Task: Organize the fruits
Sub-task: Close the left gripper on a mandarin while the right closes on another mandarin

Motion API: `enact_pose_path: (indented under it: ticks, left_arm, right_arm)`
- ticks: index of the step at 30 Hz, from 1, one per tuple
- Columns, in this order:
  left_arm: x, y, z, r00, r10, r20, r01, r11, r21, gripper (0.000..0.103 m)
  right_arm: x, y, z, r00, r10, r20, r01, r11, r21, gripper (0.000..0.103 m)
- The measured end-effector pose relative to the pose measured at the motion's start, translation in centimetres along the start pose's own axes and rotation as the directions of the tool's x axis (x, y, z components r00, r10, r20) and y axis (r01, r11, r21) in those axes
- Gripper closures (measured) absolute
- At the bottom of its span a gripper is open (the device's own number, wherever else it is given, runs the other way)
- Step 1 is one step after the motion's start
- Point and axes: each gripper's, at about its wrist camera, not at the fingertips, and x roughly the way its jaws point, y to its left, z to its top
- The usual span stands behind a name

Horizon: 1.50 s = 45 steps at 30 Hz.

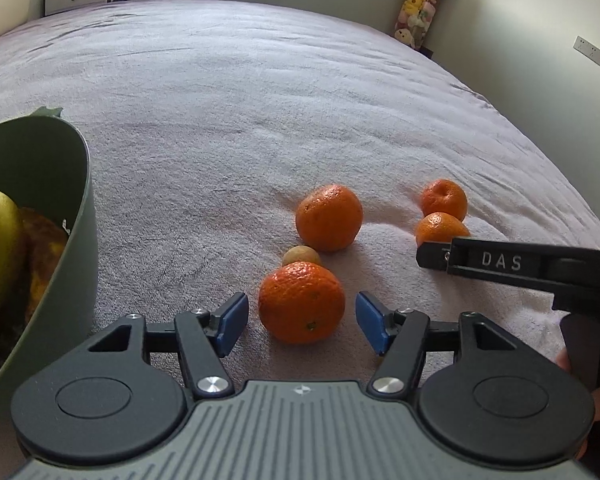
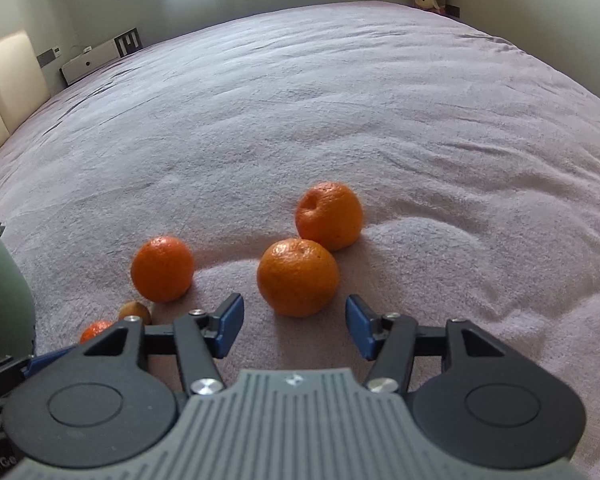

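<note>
Oranges point(image 1: 302, 302) on blanket point(image 1: 260, 100), both hand-held grippers spread, nr bowl point(image 1: 80, 200)

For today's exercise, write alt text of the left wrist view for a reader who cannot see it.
The open left tool straddles an orange on a pale blanket, pads not touching it. Three more oranges and a small brown fruit lie beyond, a green bowl of fruit sits left, and the right tool enters from the right.

We look steeply down from each wrist, close over the blanket point(image 1: 260, 120). Both views share the middle orange point(image 1: 329, 217) point(image 2: 162, 268); our left view also catches the right gripper point(image 1: 440, 256).
</note>
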Motion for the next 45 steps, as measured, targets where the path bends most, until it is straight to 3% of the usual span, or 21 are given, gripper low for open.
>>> enact_pose_path:
  ticks: [9,15,18,35,45]
  left_arm:
    - [0.4,0.1,0.1,1.000,0.001,-0.022,-0.001,1.000,0.008,0.038]
    - [0.3,-0.1,0.0,0.999,-0.021,-0.033,0.022,1.000,0.021,0.049]
    - [0.3,-0.2,0.0,0.999,-0.019,-0.038,0.020,0.999,0.028,0.049]
    - [-1.4,-2.0,0.3,1.000,-0.010,-0.029,0.013,0.995,0.096,0.051]
    - [-5.2,-1.8,1.4,1.000,-0.017,0.021,0.016,0.998,0.060,0.051]
  right_arm:
    - [0.9,-0.2,0.5,1.000,0.009,0.013,-0.009,1.000,-0.002,0.048]
    - [1.3,-0.1,0.7,1.000,0.005,0.017,-0.005,1.000,-0.015,0.049]
    - [1.3,0.2,0.8,1.000,-0.014,0.015,0.015,0.999,-0.039,0.056]
    - [-1.1,1.8,1.0,0.999,-0.030,0.011,0.030,0.996,-0.080,0.058]
    - [-3.8,2.9,0.8,1.000,-0.018,0.017,0.019,0.995,-0.102,0.058]
